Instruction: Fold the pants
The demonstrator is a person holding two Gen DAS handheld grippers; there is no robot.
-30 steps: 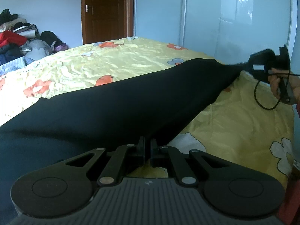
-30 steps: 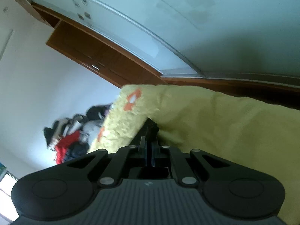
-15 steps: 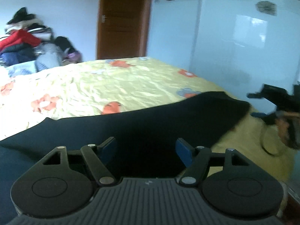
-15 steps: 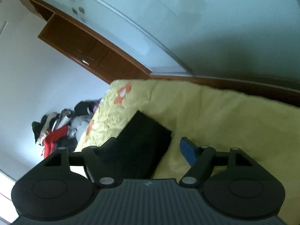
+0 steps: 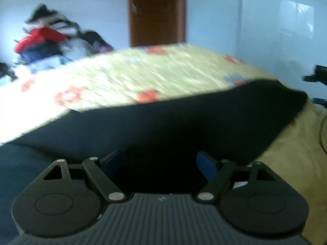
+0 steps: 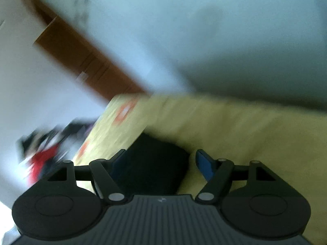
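Just one pants [image 5: 184, 126] (two grippers apart)

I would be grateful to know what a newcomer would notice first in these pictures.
The black pants stretch in a long band across the yellow flowered bedspread. Both the left tool and right tool hang open over the cloth. A blurred clothes pile sits at the far left.

The black pants [image 5: 163, 122] lie as a long band across the near side of the bed [image 5: 143, 75]. Beyond the pants, the yellow bedcover is bare up to the far edge, so there is room to pass. A clothes pile [image 5: 51, 40] stands past the pants at the far left corner. Right of the pants, the wardrobe doors [image 5: 276, 30] stand close.
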